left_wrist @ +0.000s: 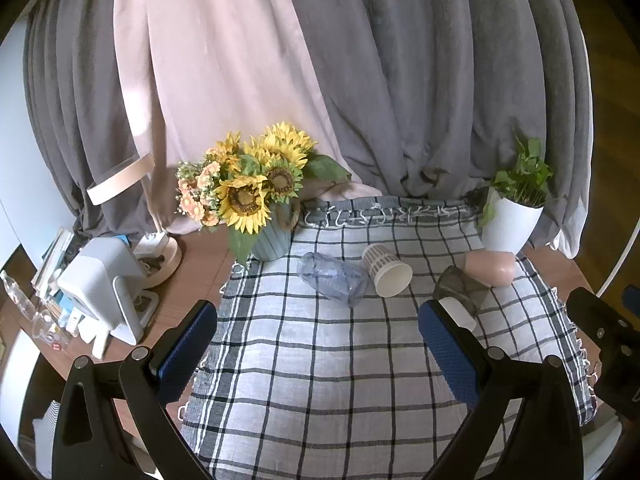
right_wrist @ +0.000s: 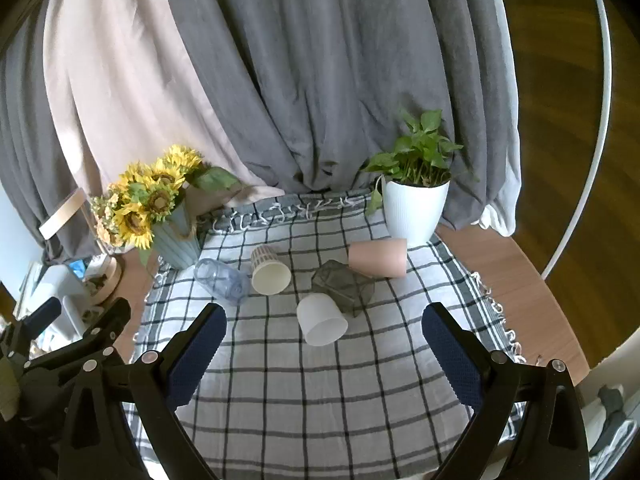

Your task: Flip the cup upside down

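Several cups lie on their sides on the checked cloth (right_wrist: pixel 320 380). A clear bluish cup (right_wrist: pixel 222 282) (left_wrist: pixel 334 278), a patterned paper cup (right_wrist: pixel 270 270) (left_wrist: pixel 386 272), a dark smoky glass (right_wrist: pixel 344 286) (left_wrist: pixel 462 286), a pink cup (right_wrist: pixel 378 258) (left_wrist: pixel 490 268) and a white cup (right_wrist: pixel 322 320) (left_wrist: pixel 460 312). My left gripper (left_wrist: pixel 318 328) is open and empty, short of the cups. My right gripper (right_wrist: pixel 324 334) is open and empty, with the white cup lying just beyond its fingertips. The right finger partly hides the white cup in the left wrist view.
A sunflower bouquet in a blue-grey pot (right_wrist: pixel 176 240) (left_wrist: pixel 272 240) stands at the cloth's back left. A green plant in a white pot (right_wrist: pixel 416 212) (left_wrist: pixel 508 228) stands at the back right. Curtains hang behind. Clutter and a white appliance (left_wrist: pixel 104 284) sit left of the cloth.
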Motion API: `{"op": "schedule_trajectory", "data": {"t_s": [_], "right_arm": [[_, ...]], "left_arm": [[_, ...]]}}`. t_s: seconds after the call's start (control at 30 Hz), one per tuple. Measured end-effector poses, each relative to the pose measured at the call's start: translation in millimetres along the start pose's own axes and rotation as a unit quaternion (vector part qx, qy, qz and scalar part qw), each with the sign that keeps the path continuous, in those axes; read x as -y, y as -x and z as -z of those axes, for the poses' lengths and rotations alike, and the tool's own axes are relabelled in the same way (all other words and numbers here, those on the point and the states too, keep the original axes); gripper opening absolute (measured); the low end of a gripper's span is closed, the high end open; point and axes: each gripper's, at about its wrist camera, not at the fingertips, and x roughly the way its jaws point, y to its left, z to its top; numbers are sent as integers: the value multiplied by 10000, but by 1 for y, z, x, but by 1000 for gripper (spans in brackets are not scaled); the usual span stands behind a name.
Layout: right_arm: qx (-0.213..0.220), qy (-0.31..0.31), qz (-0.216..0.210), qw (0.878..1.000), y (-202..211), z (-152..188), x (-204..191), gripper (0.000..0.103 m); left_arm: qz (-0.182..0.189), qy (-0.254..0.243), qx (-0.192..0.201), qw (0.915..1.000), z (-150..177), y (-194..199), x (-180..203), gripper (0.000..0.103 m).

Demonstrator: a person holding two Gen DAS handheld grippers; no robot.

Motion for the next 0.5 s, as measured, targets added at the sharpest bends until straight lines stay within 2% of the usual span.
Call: {"op": "schedule_trajectory", "data": {"t_s": [0.5], "right_arm": [[57, 11, -16, 10000, 7, 3, -2, 99]], "left_arm": [[-98, 101, 81, 9999, 6, 9, -4, 103]]}}
